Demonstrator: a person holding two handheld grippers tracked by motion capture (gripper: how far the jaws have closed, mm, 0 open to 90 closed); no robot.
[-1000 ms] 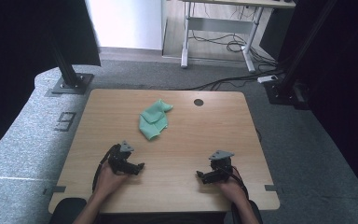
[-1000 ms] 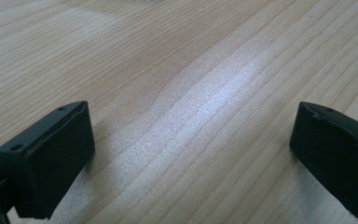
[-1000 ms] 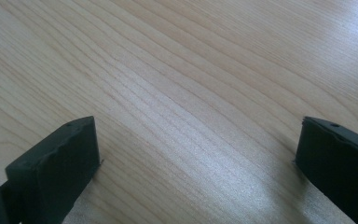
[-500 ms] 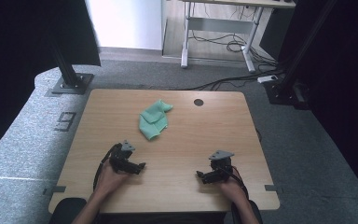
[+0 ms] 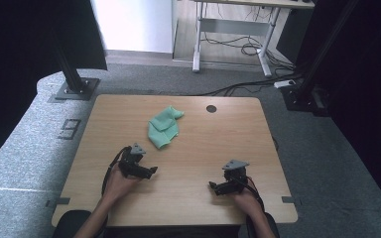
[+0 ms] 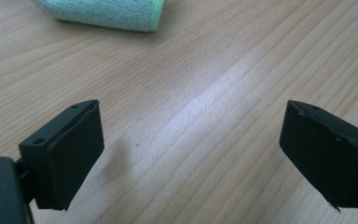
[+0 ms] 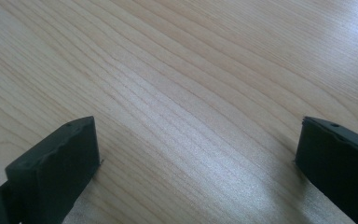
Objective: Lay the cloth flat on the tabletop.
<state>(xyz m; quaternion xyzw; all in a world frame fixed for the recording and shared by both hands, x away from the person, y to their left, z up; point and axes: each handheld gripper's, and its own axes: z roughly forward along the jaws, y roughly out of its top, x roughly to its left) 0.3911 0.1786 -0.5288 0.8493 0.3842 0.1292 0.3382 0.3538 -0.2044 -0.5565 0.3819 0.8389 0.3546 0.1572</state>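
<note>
Both grippers are sitting where they sat a second ago, near the table's (image 5: 193,208) front edge. The left gripper (image 5: 153,171) is holding nothing, its jaws wide apart though they have just been closing slightly over bare wood. The right gripper (image 5: 212,186) is gaping wide, empty too. Farther off, the crumpled mint-green cloth (image 5: 163,127) is lying unmoved, beyond the left gripper, towards mid-table.

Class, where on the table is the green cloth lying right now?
In the high view the green cloth lies crumpled on the wooden table, left of centre toward the far edge, just beyond the left gripper and left of the round hole.
</note>
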